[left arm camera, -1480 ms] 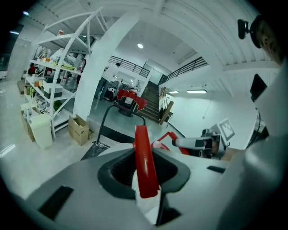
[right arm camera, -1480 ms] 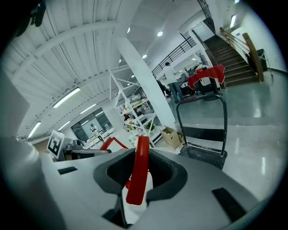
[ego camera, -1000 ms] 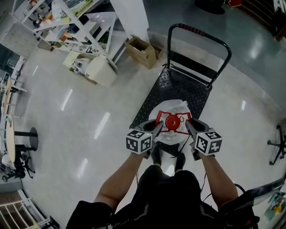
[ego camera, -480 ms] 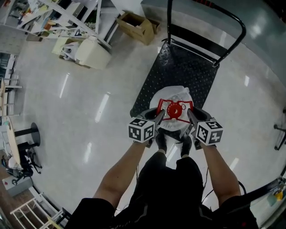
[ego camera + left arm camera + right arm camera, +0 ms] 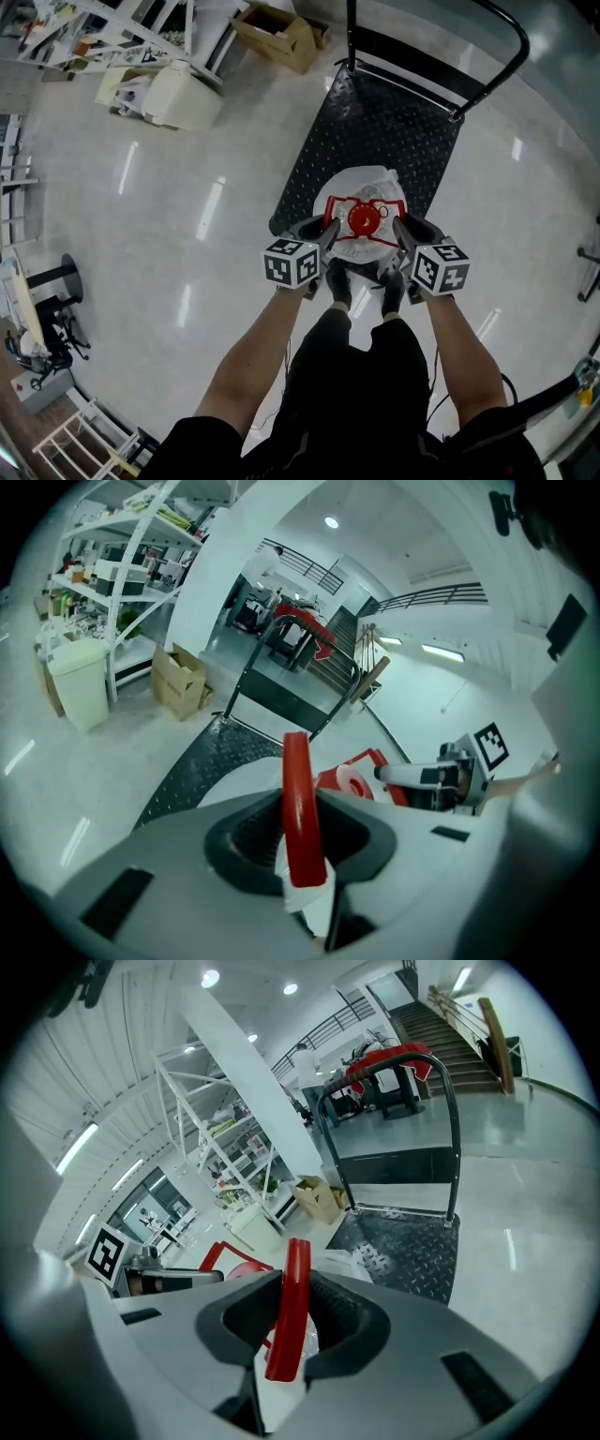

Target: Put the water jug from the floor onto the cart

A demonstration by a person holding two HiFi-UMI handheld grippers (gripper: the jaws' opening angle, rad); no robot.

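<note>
Seen from above, a person stands on a pale, glossy floor (image 5: 141, 234) and holds a gripper in each hand, both reaching forward and down to a water jug (image 5: 361, 183). The water jug is wrapped in clear plastic and has a red cap (image 5: 364, 218) ringed by a red handle frame (image 5: 337, 208). It sits at the near end of a black, studded cart (image 5: 375, 122), just in front of the person's shoes. Whether its base rests on the deck cannot be told.

The left gripper (image 5: 328, 232) grips the left side of the red handle frame. In its own view its dark fingers (image 5: 244, 841) are closed against a red bar (image 5: 298, 808) between them. The right gripper (image 5: 398, 230) grips the right side the same way, its fingers (image 5: 337, 1321) pinching the red bar.

The cart's push bar (image 5: 511, 28) rises at its far end. Beyond the cart, to the left, are a cardboard box (image 5: 277, 33), a white bin (image 5: 183, 94) and white shelving (image 5: 94, 19).
</note>
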